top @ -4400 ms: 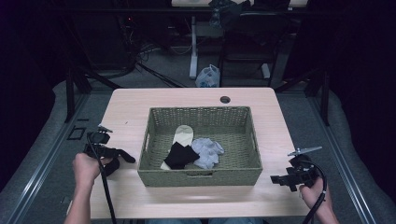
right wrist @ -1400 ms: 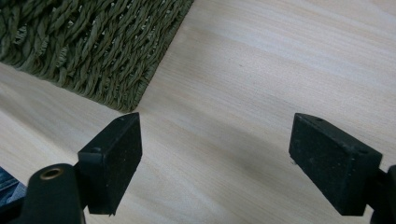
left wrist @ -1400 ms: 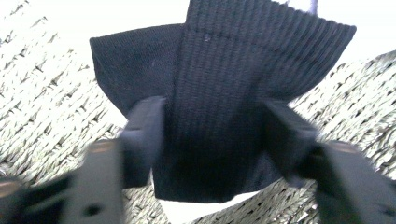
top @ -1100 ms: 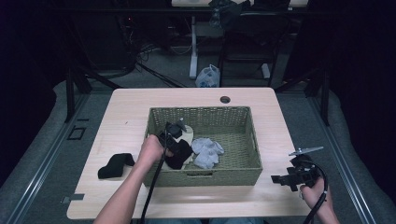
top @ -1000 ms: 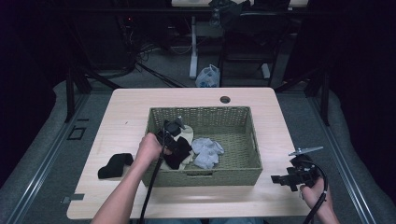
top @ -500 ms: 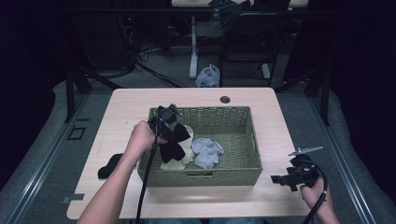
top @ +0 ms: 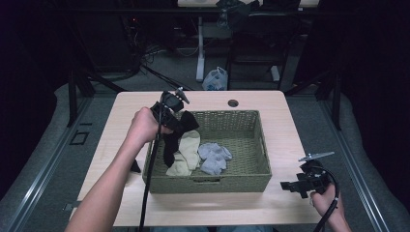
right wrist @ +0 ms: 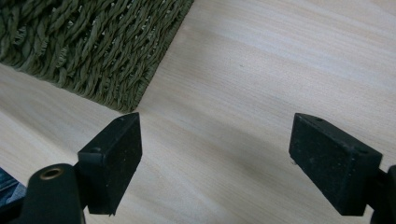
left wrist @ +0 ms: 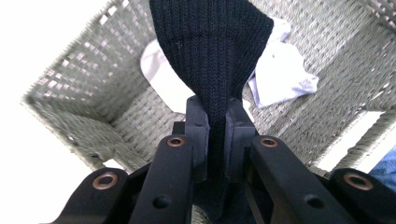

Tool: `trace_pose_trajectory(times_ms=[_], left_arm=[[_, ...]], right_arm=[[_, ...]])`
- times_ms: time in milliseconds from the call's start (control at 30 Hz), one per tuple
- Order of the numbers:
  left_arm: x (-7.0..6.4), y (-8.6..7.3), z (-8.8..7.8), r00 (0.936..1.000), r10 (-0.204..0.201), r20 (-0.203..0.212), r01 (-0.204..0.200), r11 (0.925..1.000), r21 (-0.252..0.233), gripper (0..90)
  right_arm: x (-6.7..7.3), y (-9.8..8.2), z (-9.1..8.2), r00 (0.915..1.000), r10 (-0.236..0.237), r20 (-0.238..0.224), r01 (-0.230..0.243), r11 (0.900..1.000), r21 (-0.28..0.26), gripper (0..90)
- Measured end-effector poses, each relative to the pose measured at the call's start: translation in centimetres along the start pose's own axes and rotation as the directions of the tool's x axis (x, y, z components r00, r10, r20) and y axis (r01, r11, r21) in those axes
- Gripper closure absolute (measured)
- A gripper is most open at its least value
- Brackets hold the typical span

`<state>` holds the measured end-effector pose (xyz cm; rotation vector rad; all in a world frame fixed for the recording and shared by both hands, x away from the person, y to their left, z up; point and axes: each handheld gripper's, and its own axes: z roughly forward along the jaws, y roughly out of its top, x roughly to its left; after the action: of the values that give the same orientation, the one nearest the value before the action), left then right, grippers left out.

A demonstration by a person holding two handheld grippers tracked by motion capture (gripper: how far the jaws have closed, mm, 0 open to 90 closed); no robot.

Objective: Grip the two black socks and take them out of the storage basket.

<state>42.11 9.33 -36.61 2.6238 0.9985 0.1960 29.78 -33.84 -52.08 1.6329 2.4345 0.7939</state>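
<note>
Left tongs: clamped on black sock, above basket.
Right tongs: spread wide, over desk.

A small dark item on the table left of the basket is mostly hidden behind the left forearm. In the left gripper view, the black sock runs off the top edge, hiding part of the pale socks.
</note>
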Motion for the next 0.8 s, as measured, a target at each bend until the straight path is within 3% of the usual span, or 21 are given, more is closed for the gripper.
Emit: trace_pose_trajectory(times_ms=[467,800], left_arm=[[0.7,1.9,-4.8,0.999,0.007,-0.045,-0.009,0.9992,-0.04,83.3],[1.8,1.6,-7.5,0.9959,-0.017,-0.089,0.011,0.9978,-0.066,83.2]], right_arm=[[0.0,0.0,0.0,1.0,0.005,-0.002,-0.005,1.0,0.0,17.0],[0.0,0.0,0.0,1.0,0.003,-0.002,-0.003,1.0,-0.002,17.0]])
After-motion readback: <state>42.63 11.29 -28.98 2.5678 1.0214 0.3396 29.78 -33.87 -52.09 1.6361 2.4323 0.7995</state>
